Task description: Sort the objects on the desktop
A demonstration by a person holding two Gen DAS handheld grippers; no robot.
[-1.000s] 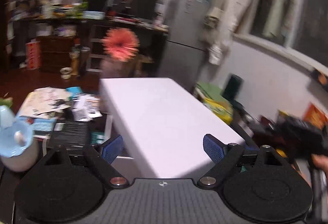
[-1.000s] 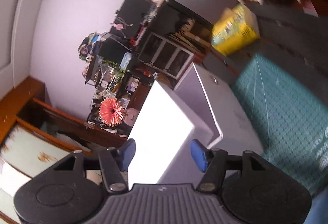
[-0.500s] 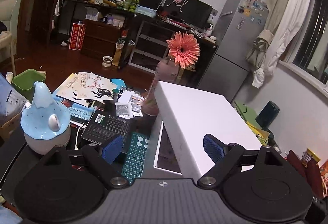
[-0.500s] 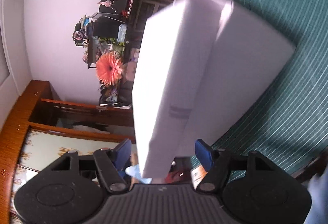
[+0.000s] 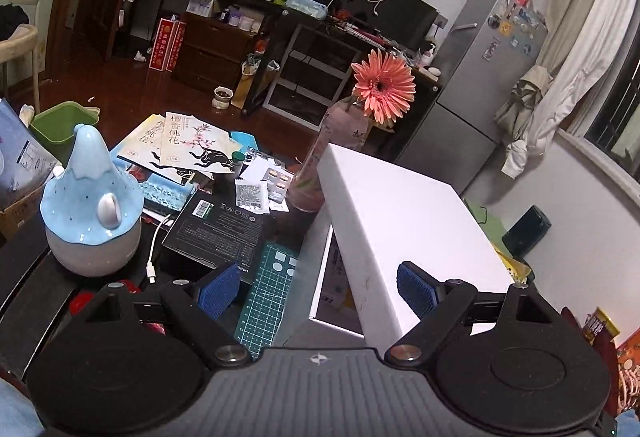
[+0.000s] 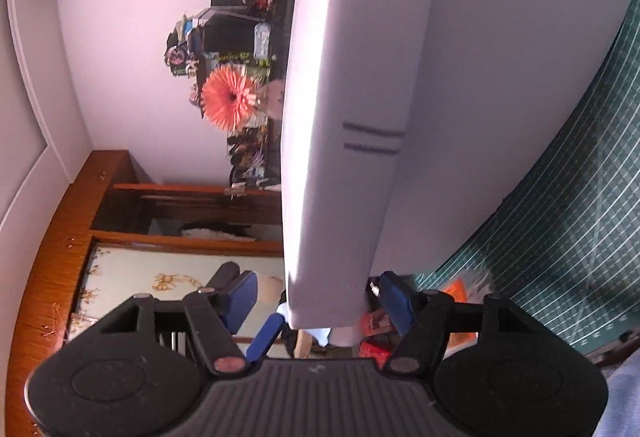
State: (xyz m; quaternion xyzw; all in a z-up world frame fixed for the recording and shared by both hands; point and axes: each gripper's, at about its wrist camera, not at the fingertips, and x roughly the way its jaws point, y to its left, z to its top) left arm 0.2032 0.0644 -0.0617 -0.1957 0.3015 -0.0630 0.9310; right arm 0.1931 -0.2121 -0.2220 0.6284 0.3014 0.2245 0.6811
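We see a silver fridge (image 5: 476, 85) at back — dark monitor (image 5: 394, 17) just left of it, pale curtain (image 5: 580, 49) to its right.

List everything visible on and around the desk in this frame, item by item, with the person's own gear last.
white box lid: one, white, tilted above its base, desk right
blue humidifier: one, blue over grey, desk left
black carton: one, black, desk centre
cutting mat: one, green, under the box
booklets: a few, illustrated, far desk
gerbera: one, orange-pink, in a pink bottle
fridge: one, silver, back right
left claw: blue pads, open around the lid corner
right claw: closing, lid edge between the pads
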